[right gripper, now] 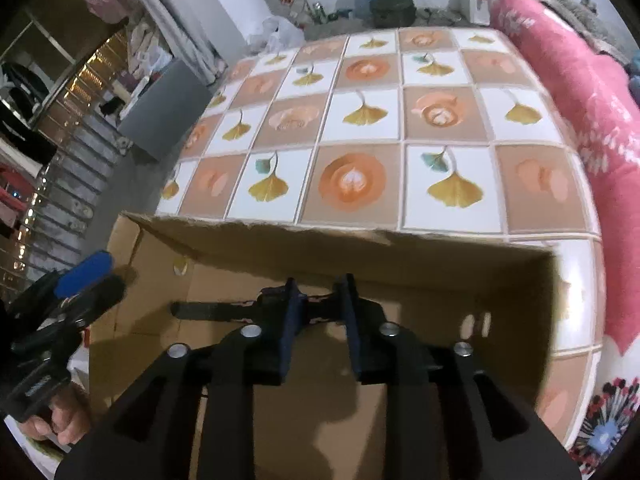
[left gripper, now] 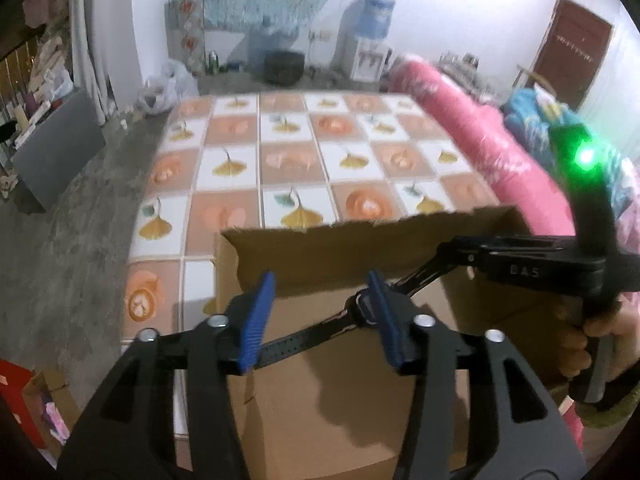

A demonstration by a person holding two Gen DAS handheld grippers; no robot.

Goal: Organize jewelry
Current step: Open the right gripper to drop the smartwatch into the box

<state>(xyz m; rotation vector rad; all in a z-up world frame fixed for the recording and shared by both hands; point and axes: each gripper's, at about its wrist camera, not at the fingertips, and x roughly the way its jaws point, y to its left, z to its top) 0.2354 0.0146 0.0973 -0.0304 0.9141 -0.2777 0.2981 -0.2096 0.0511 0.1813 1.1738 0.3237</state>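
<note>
While both our grippers hung over the open cardboard box (right gripper: 400, 256), we judged ourselves to be at the step of laying a black watch (right gripper: 280, 308) down inside it. Our right gripper (right gripper: 319, 312) was closed on the watch at about the middle, its blue pads (right gripper: 290, 320) pinching the piece, with the perforated strap (left gripper: 304, 340) running out from the pinch toward the box's left wall. From the left wrist view the strap crossed between the fingers of our left gripper (left gripper: 322, 320), whose pads stood apart on either side of it; we could not tell whether either pad touched the strap. That gripper was spread wide and held nothing.

The watch sat low within the box, close above its floor, near the far wall with the torn edge. Whether it already rested on the cardboard was hidden by the fingers. Beyond the box lay the bed (right gripper: 360, 120) with its tiled ginkgo-and-rose cover, and a pink quilt (right gripper: 568, 92) along its right side.

The next move, as we saw it, called for lowering until the strap lay flat, then easing the right fingers apart without dragging it.
</note>
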